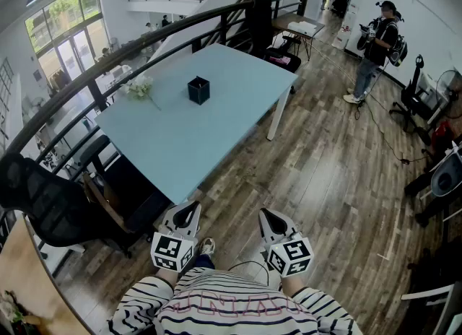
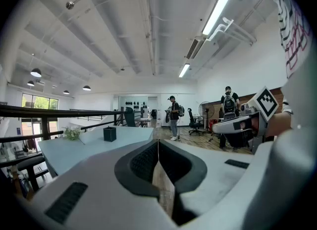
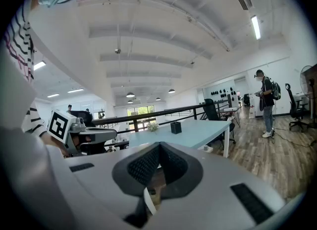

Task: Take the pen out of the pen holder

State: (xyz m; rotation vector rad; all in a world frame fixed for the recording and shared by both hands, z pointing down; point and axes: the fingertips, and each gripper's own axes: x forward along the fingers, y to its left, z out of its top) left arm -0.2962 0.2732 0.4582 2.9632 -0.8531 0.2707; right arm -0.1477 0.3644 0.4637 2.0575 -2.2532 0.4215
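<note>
**Both claws shut and empty, well short of the holder**

You held the left claw (image 1: 189,211) and the right claw (image 1: 268,219) side by side close in front of your striped shirt, above the wooden floor (image 1: 325,182). Both pointed ahead toward the worktop (image 1: 216,135), only slightly downward. In the left gripper view the left claw's (image 2: 158,143) jaws were pressed together with nothing between them. In the right gripper view the right claw (image 3: 158,147) was likewise closed and held nothing.

The holder (image 1: 198,90), a small dark box, stood upright near the middle of the pale blue worktop, well apart from both claws. No view was close enough to show the pen inside it. A sprig of flowers (image 1: 137,88) lay on the worktop to the holder's left, near the railing (image 1: 108,63), not touching the holder. A black chair (image 1: 43,207) stood at the worktop's near left corner. A person (image 1: 375,48) stood on the floor far to the right.
</note>
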